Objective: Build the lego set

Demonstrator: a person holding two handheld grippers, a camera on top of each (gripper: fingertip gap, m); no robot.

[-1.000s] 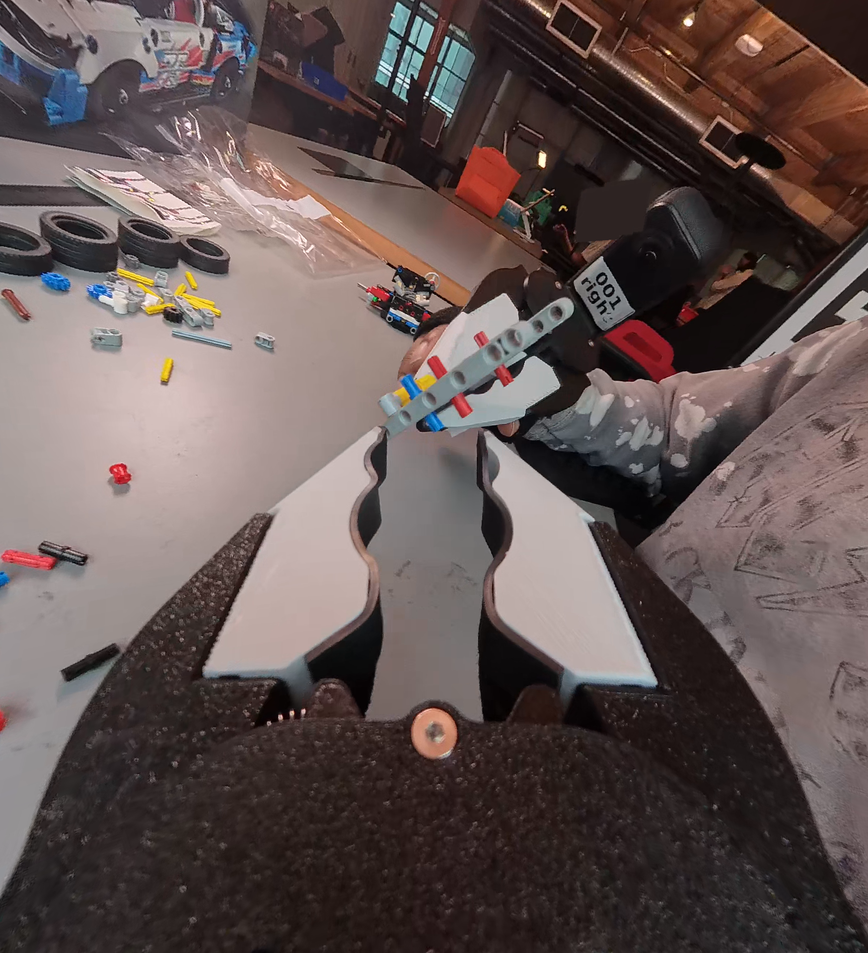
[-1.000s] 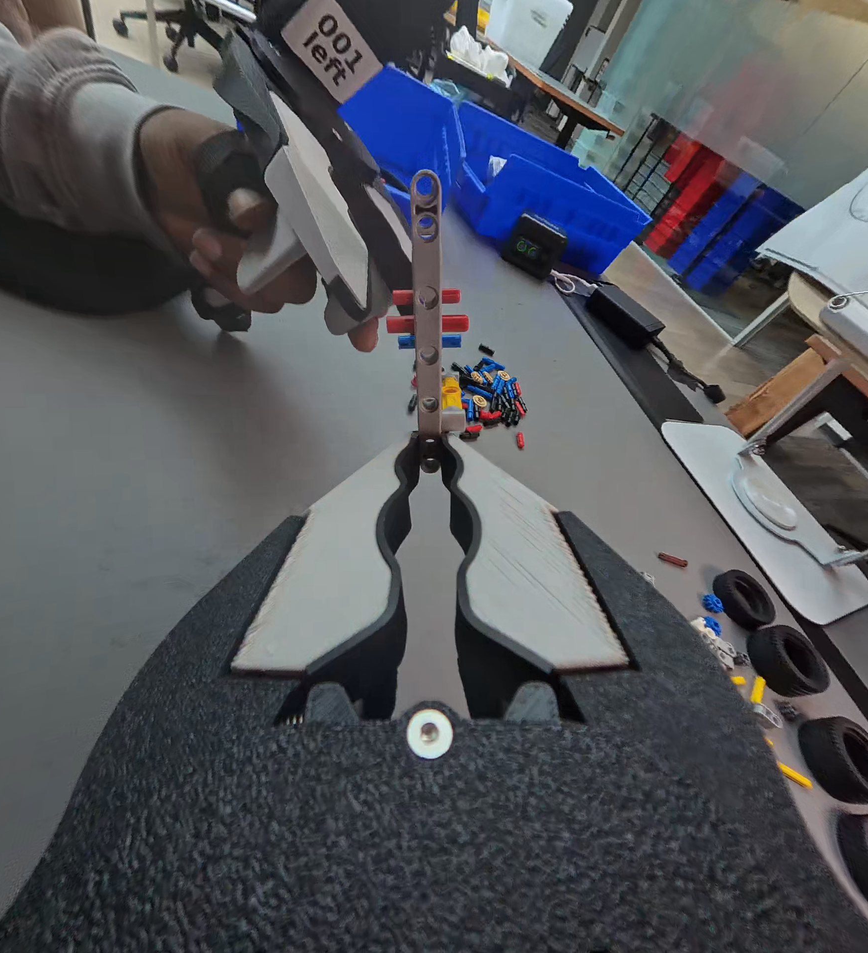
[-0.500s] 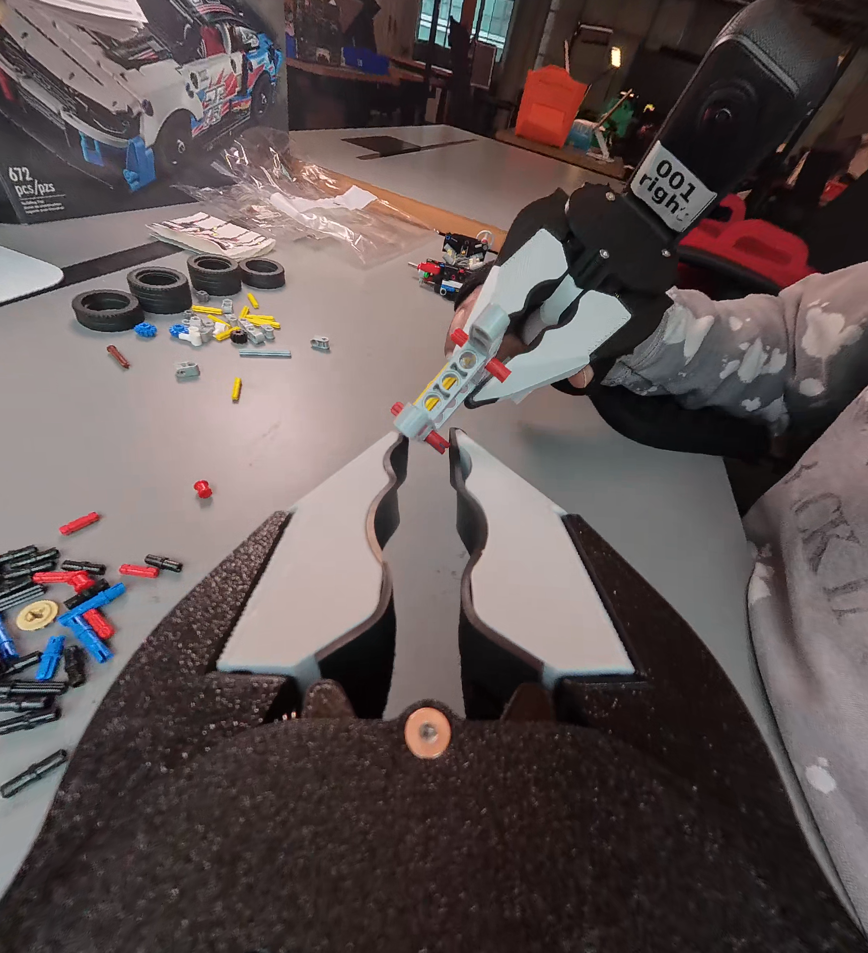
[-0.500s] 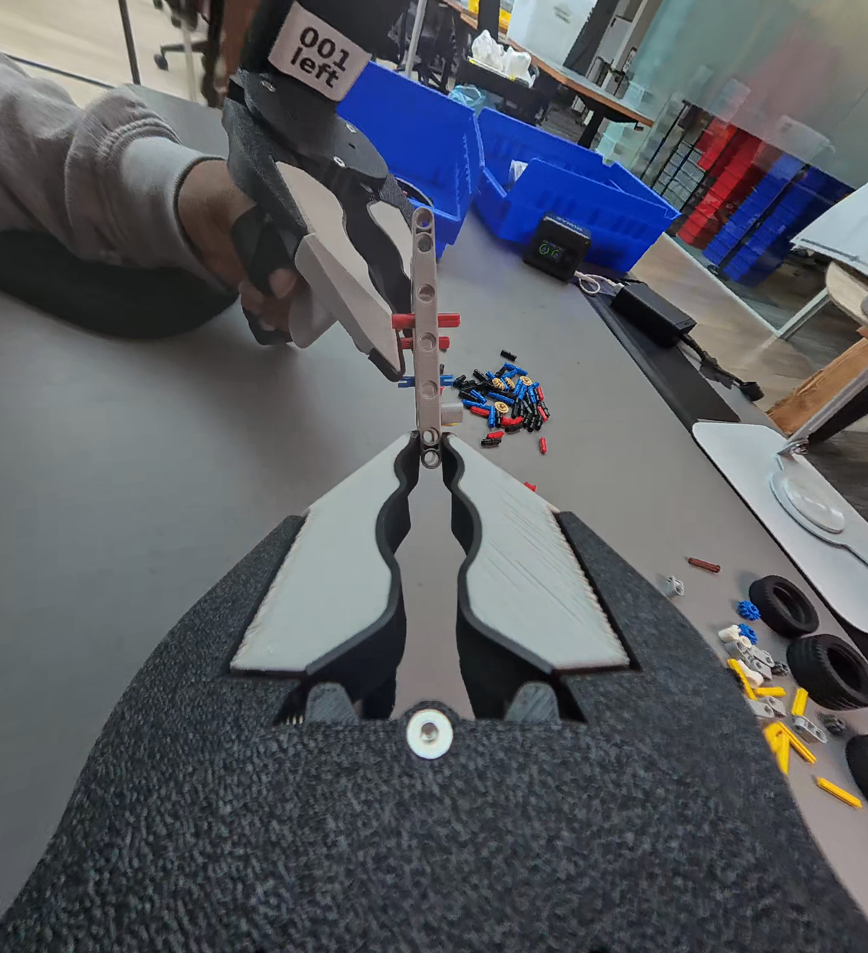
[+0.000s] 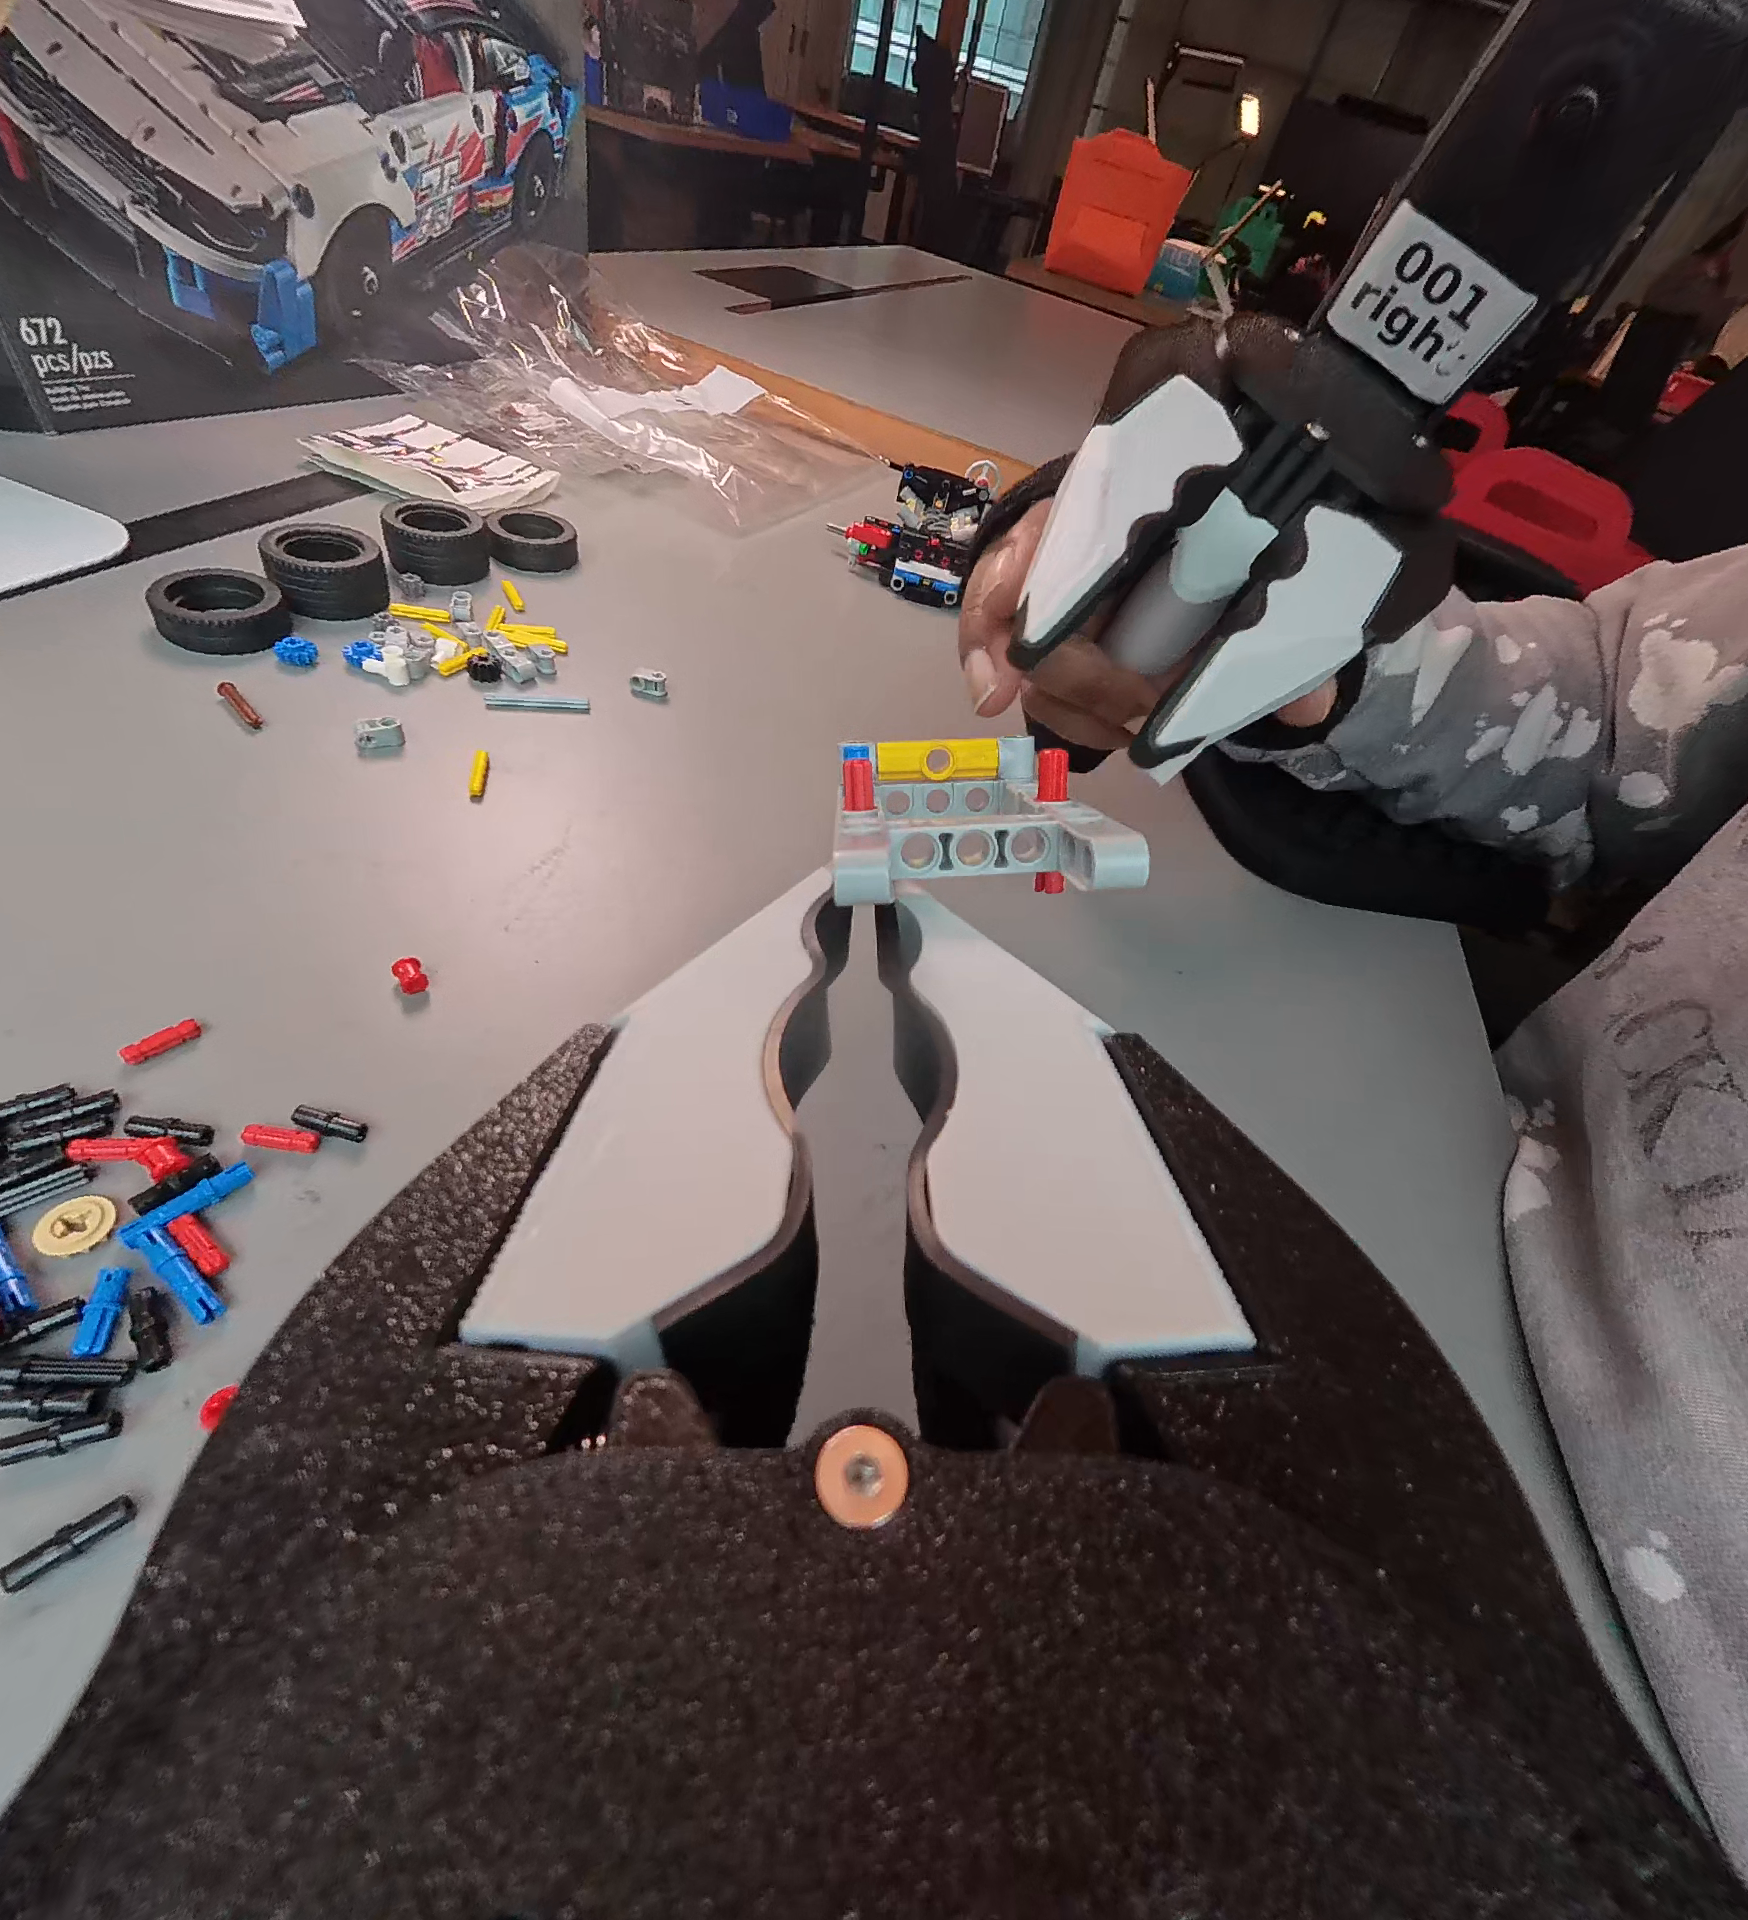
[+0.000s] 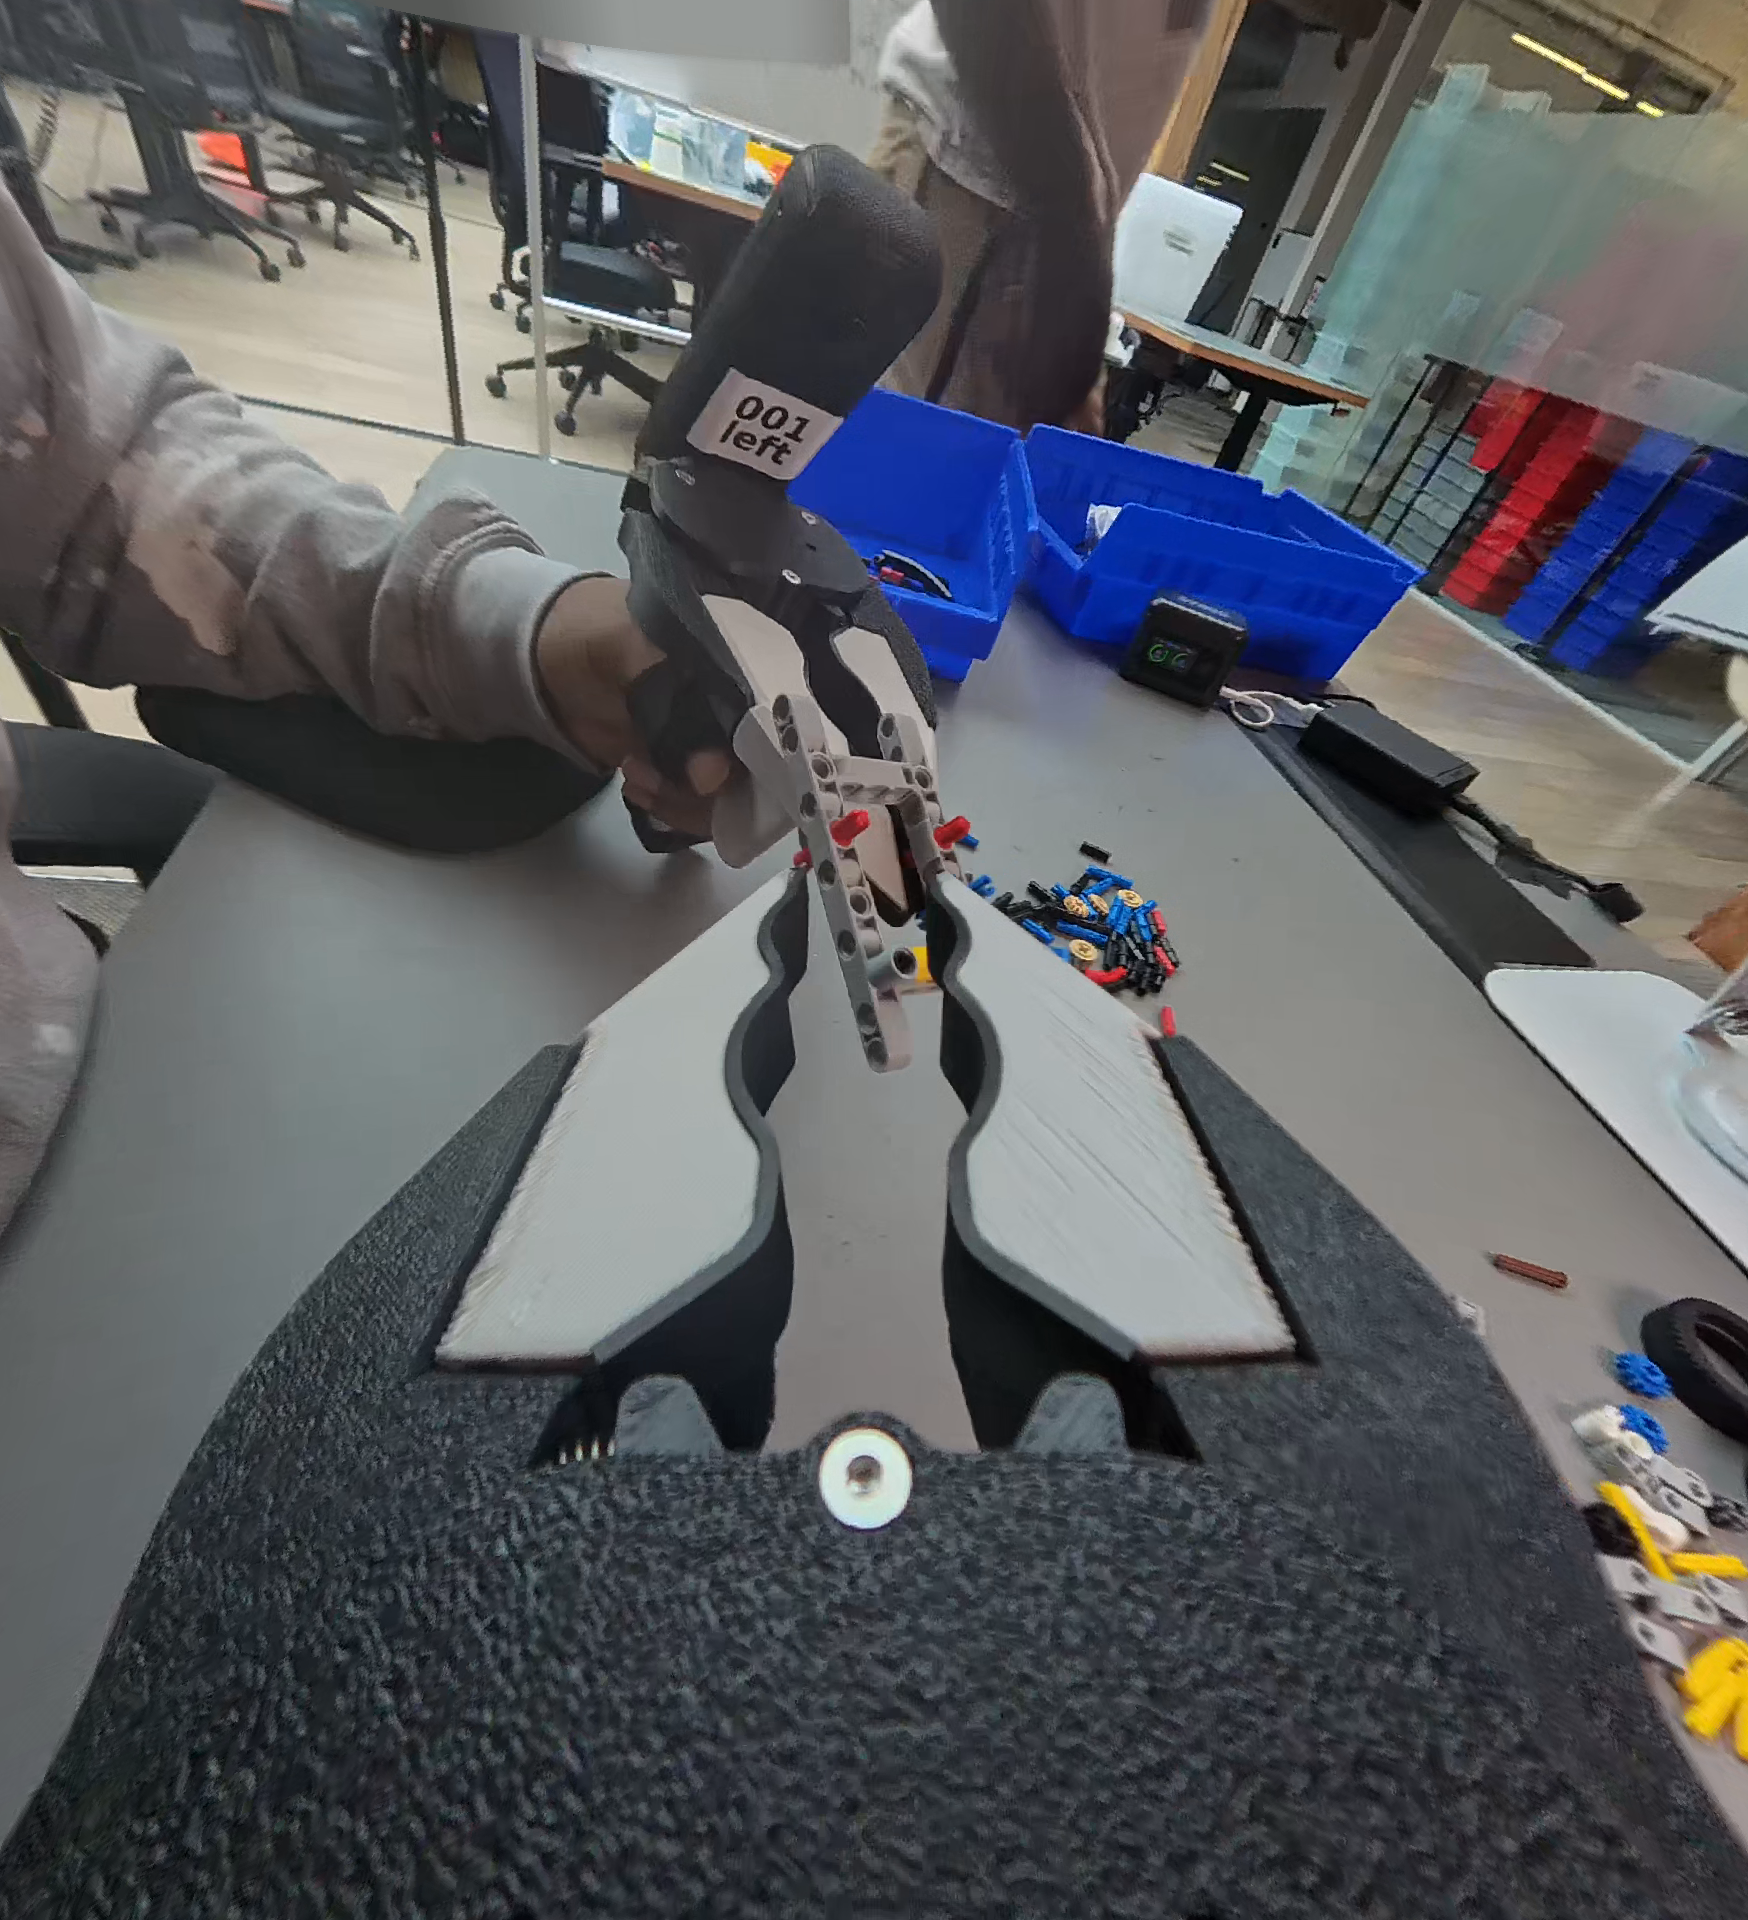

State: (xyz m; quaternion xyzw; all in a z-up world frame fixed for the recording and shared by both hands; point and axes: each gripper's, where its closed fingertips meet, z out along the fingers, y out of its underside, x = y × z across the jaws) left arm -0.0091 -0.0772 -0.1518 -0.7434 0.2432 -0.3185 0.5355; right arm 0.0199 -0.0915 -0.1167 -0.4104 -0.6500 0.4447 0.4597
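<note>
A grey lego frame (image 5: 974, 847) with red pins, a blue pin and a yellow beam is held above the grey table (image 5: 174, 883). My left gripper (image 5: 862, 909) is shut on its left corner. In the right wrist view the frame (image 6: 854, 935) hangs from the left gripper (image 6: 828, 821), with its long beam between the fingers of my right gripper (image 6: 868, 894). The right gripper's jaws stand apart and do not clamp the beam. From the left wrist view the right gripper (image 5: 1088, 701) is open and empty, just behind and right of the frame.
A pile of black, blue and red pins (image 5: 49, 1226) lies at the left. Several tyres (image 5: 330, 561), small yellow and grey parts (image 5: 465, 644), the set box (image 5: 226, 187), a plastic bag (image 5: 621, 416) and a small built piece (image 5: 927, 540) lie beyond. Blue bins (image 6: 1202, 561) stand at the far edge. Spacing between my two grippers at the tips: around 5 cm.
The frame has passed from the right gripper to the left. The right gripper opened and drew back. The left closed on the frame's corner and the frame turned flat.
</note>
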